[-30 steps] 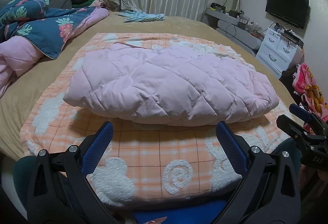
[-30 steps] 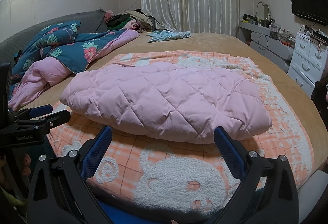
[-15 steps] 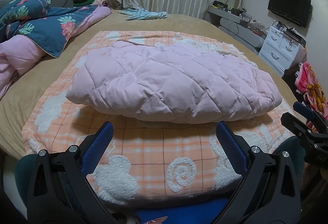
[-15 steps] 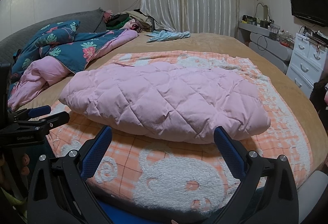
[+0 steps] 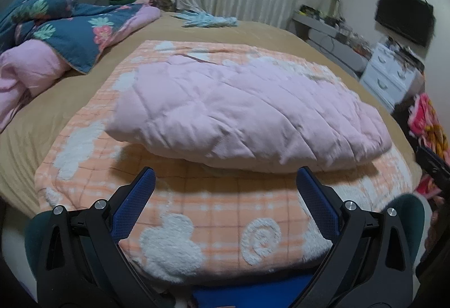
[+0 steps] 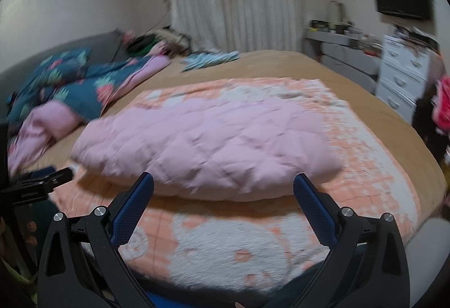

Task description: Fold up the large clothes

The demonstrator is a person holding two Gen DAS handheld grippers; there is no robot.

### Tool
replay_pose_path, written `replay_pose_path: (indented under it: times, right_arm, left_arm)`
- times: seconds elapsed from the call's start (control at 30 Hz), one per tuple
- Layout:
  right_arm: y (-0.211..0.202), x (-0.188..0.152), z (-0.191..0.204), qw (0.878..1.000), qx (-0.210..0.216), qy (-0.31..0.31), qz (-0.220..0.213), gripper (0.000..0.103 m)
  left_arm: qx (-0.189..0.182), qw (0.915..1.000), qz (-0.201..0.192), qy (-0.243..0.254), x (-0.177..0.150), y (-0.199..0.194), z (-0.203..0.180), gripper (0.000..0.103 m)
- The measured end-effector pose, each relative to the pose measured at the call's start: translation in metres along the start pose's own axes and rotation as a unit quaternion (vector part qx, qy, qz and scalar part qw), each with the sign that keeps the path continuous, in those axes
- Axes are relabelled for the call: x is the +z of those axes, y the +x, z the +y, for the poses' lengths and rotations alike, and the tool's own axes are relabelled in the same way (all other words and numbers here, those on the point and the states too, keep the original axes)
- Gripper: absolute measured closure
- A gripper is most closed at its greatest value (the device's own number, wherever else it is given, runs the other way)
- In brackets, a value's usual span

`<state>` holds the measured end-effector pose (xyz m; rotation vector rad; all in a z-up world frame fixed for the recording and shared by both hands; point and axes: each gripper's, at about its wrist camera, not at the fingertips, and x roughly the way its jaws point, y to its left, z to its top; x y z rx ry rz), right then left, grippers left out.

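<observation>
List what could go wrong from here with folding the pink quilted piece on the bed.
1. The pink quilted piece is thick and puffy, so a fold may spring back or slip from a tool.
2. It lies on the orange checked blanket; a low pinch by the open left tool or open right tool might catch both layers.
3. The right view is blurred by motion, so a fast grab may miss the edge.
</observation>
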<state>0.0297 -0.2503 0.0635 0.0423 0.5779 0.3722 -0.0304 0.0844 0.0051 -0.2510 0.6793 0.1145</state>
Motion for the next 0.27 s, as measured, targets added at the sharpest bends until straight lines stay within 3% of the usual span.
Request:
replay_pose_path:
  times: [0.1, 0.17, 0.27]
  right_arm:
    - [-0.013, 0.004, -0.05, 0.997, -0.052, 0.045, -0.024, 0.004]
    - [-0.022, 0.002, -0.108, 0.989, -0.11, 0.091, -0.032, 0.004]
    - [-0.036, -0.021, -0.224, 0.951, -0.244, 0.189, -0.023, 0.004]
  left_arm:
    - [0.033, 0.999, -0.012, -0.028, 0.018, 0.006, 0.036, 0.009]
    - [0.06, 0.9968, -0.018, -0.049, 0.032, 0.012, 0.068, 0.009]
    - [0.128, 0.9882, -0.02, -0.083, 0.059, 0.028, 0.137, 0.009]
